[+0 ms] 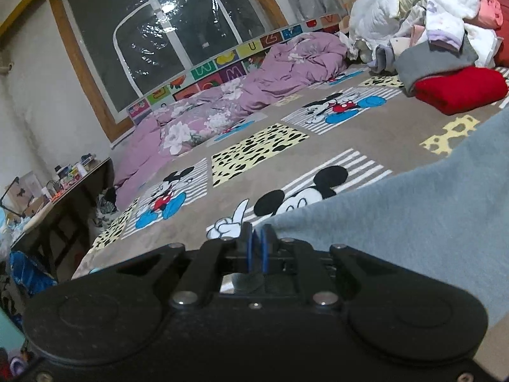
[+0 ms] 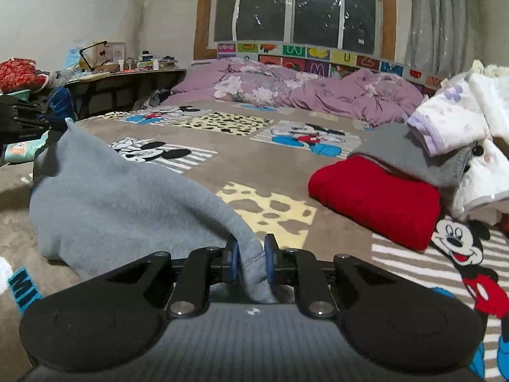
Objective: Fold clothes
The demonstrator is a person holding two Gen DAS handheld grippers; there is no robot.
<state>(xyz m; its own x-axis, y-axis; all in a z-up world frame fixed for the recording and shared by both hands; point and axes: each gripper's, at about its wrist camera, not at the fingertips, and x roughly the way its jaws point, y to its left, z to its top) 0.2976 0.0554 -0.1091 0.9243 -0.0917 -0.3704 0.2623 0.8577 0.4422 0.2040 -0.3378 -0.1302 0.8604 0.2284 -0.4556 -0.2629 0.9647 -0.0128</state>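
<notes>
Right gripper (image 2: 249,258): clamped on grey garment (image 2: 127,203) fold, left of red sweater (image 2: 378,203).
Left gripper (image 1: 257,238): pinching the garment's corner.

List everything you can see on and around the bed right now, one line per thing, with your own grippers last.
Grey-blue fleece garment: one, lifted off the blanket, stretched between both grippers.
Folded red knit garment: one, on the blanket at the right.
Grey garment: one, lying over the red one's far edge.
Pile of unfolded pale clothes: one heap, white, pink and lilac, far right of the bed.
Brown cartoon-mouse blanket: one, covering the bed.
Purple floral quilt: one, bunched under the window.
Dark cluttered side table: one, left of the bed.
Window: one, wooden frame, dark outside.
Left gripper: shut on the fleece's corner.
Right gripper: shut on the fleece's edge.
</notes>
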